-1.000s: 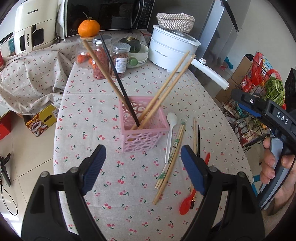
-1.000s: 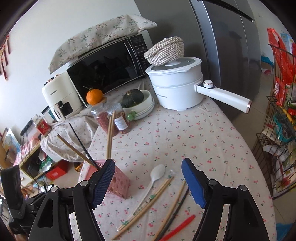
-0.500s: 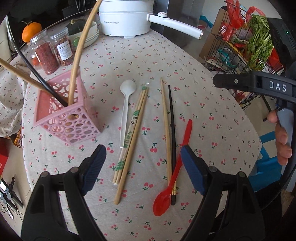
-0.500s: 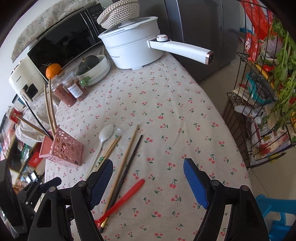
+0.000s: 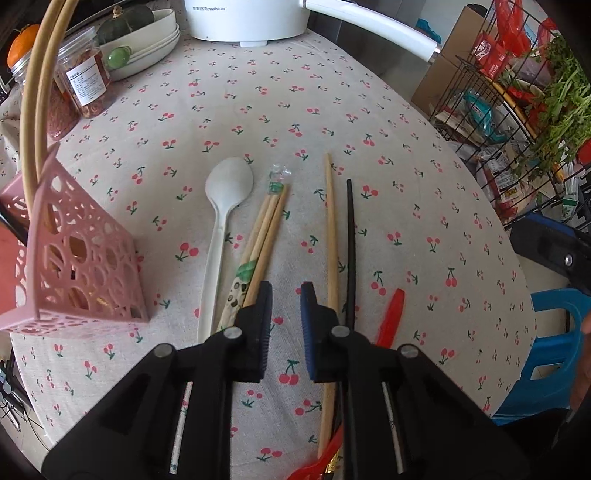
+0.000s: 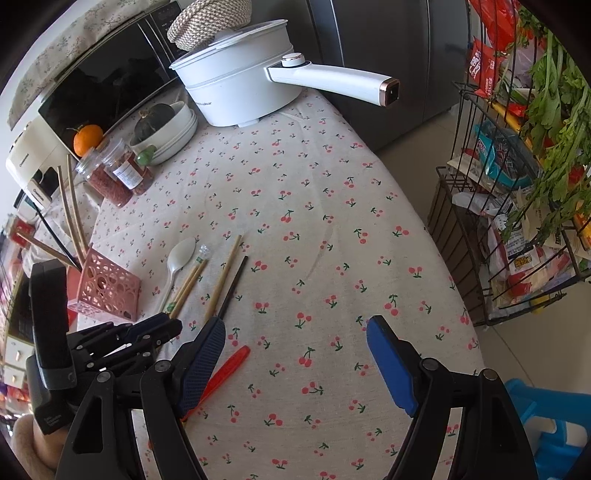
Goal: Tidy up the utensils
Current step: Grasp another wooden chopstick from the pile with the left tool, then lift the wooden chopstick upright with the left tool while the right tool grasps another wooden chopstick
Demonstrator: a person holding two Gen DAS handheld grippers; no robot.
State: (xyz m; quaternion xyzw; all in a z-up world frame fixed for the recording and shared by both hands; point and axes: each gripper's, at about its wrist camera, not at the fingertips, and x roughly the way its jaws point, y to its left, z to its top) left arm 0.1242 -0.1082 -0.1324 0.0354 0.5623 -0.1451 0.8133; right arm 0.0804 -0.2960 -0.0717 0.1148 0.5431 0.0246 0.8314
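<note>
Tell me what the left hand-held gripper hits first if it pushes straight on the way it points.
Probably bare tablecloth. The left hand-held gripper points steeply down into the gap between the bundled wooden chopsticks and the single wooden chopstick; nothing lies between its nearly closed jaws. Depth is unclear.

A table under a cherry-print cloth (image 6: 314,236) fills the room's middle. At its far end stands a white electric pot (image 6: 236,85) with a long handle, a woven basket (image 6: 207,18) resting on its lid. Left of the pot sit stacked white bowls (image 6: 173,133) holding a dark squash, two lidded jars (image 6: 118,173) and an orange (image 6: 87,138). Behind these, a microwave (image 6: 107,77) lies beneath a floral cover. A grey refrigerator (image 6: 388,44) rises behind the pot. Right of the table, a black wire rack (image 6: 491,206) holds packets and leafy greens above a pale tiled floor (image 6: 417,136); a blue plastic stool (image 6: 546,424) stands near the table's near right edge. Daylight is soft and even.
</note>
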